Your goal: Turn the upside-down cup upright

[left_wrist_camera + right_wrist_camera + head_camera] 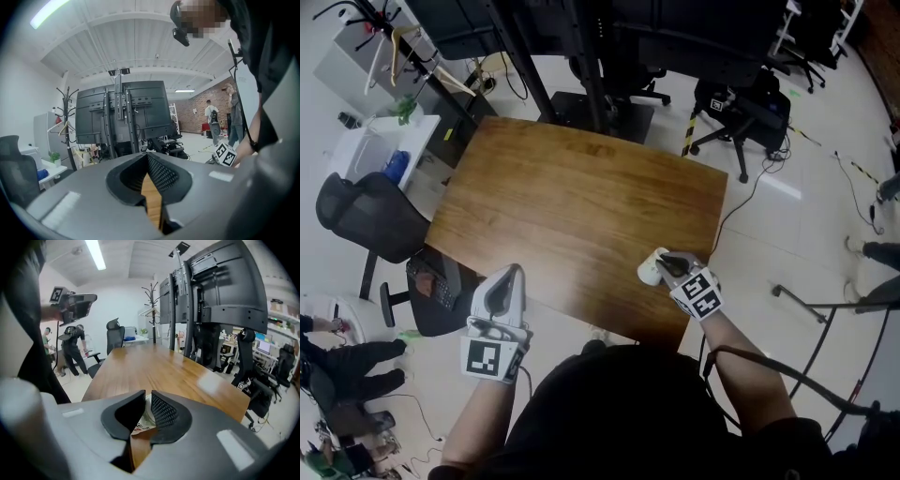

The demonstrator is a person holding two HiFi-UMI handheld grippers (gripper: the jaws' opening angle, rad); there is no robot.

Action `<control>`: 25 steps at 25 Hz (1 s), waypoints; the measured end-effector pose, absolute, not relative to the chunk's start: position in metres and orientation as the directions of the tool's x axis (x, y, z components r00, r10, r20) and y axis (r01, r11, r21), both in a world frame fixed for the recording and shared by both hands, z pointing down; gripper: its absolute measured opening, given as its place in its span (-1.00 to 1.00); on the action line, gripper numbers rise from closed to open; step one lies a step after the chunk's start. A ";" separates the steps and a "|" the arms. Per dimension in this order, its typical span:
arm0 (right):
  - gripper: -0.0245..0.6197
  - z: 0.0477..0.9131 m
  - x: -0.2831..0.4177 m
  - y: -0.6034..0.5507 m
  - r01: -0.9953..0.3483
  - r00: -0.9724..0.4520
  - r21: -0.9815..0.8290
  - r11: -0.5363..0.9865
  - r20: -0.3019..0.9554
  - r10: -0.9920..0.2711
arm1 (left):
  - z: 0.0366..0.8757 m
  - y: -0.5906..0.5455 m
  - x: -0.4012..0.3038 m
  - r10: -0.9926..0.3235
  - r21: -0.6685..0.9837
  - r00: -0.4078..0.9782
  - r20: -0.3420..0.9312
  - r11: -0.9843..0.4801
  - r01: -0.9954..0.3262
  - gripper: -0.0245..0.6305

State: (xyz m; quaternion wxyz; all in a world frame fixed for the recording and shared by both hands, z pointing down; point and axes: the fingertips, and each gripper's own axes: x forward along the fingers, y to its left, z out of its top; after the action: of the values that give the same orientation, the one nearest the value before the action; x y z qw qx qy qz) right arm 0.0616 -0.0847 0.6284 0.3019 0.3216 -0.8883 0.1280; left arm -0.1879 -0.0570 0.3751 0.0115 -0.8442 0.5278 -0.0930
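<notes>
White cup (143, 420), pinched in the right tool (147, 393), shows only a sliver.

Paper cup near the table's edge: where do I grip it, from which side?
Probably pinch the paper cup by its thin wall, from the near right edge of the table; the right gripper grips it so, jaws nearly together.

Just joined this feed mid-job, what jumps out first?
The wide wooden table fills the head view. At its near right edge the right gripper is shut on a white cup. The left gripper hangs shut and empty at the near left edge.
</notes>
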 end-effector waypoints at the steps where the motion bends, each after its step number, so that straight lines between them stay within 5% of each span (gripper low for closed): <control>1: -0.80 0.627 0.058 -0.083 -0.636 -0.609 -0.017 0.771 0.625 -0.489 | 0.375 -0.057 -0.188 -0.893 -0.116 0.427 0.144 -0.443 -0.889 -0.93; 19: -0.89 0.644 0.047 -0.080 -0.677 -0.574 -0.001 0.736 0.626 -0.527 | 0.374 -0.061 -0.186 -0.881 -0.099 0.457 0.122 -0.469 -0.878 -0.93; 25: -0.69 0.623 0.053 -0.086 -0.710 -0.603 -0.023 0.704 0.536 -0.590 | 0.388 -0.075 -0.176 -0.872 -0.071 0.469 0.142 -0.482 -0.873 -0.93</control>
State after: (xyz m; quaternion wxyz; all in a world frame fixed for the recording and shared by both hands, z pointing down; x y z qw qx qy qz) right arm 0.0528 -0.0858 0.6230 0.2537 0.3662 -0.8876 0.1176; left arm -0.1761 -0.0750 0.3884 -0.0059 -0.8571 0.5090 -0.0794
